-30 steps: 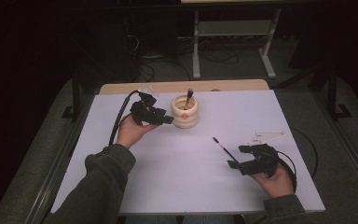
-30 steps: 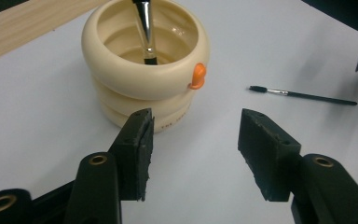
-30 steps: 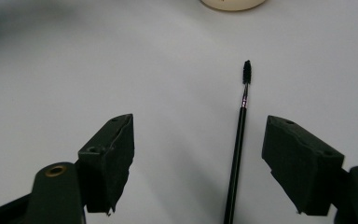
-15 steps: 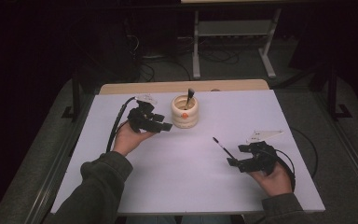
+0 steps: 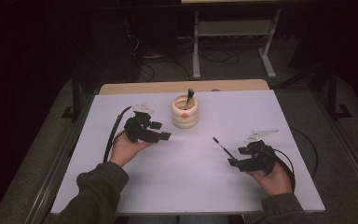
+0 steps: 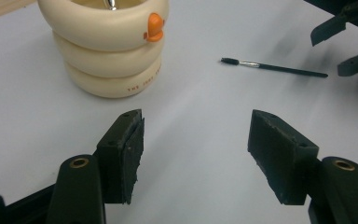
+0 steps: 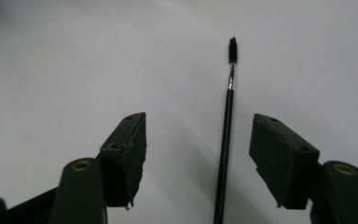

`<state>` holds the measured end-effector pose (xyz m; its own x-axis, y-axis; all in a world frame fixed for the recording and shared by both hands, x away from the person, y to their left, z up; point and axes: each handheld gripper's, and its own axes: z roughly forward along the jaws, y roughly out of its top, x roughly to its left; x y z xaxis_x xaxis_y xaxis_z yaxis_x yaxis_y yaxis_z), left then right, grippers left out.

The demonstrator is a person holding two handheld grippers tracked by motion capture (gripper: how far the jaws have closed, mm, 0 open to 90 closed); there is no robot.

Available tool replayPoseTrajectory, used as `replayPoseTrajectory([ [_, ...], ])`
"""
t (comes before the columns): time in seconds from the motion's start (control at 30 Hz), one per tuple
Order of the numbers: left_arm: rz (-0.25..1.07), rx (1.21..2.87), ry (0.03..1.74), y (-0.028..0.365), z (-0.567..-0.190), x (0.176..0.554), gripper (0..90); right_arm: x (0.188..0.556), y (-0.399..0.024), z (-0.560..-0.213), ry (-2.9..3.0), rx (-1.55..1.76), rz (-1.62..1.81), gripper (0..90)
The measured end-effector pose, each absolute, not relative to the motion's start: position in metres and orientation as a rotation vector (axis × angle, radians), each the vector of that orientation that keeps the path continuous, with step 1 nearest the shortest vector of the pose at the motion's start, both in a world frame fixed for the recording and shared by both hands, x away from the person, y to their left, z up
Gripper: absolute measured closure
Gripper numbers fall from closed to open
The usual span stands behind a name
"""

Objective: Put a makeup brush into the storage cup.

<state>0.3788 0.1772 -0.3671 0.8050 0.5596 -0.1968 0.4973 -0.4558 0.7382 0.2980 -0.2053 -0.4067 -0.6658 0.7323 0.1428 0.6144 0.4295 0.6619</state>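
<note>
brush (image 7: 225, 154) lies flat on the white desk (image 5: 177, 186) between the spread, just-closing jaws of my right tool (image 5: 233, 162), not yet pinched. my left tool (image 5: 164, 136), empty, has just been opening near the cup (image 5: 184, 112), which already holds one brush. dark room, metal stand behind.

Thin black brush (image 7: 225, 140) flat on table
</note>
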Motion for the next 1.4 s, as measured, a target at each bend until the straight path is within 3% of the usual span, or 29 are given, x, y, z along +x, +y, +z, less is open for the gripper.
replayPoseTrajectory([
  [0.07,0.087,2.133,0.775,0.177,-0.369,0.376,34.9,0.3,-0.206,-0.408,2.516,1.222,1.022,39.3],
  [0.1,0.094,2.14,0.77,0.178,-0.371,0.373,34.8,0.302,-0.208,-0.411,2.531,1.225,0.993,45.8],
  [0.3,0.099,2.15,0.758,0.179,-0.374,0.366,34.5,0.307,-0.208,-0.42,2.562,1.312,0.902,54.1],
  [0.83,0.103,2.14,0.748,0.183,-0.38,0.35,34.6,0.308,-0.202,-0.426,2.6,1.349,0.776,67.8],
  [1.23,0.074,2.145,0.744,0.177,-0.387,0.347,34.8,0.311,-0.183,-0.426,2.621,1.29,0.556,84.4],
  [1.4,0.073,2.156,0.735,0.176,-0.387,0.347,35.0,0.313,-0.183,-0.425,2.633,1.309,0.546,84.9],
])
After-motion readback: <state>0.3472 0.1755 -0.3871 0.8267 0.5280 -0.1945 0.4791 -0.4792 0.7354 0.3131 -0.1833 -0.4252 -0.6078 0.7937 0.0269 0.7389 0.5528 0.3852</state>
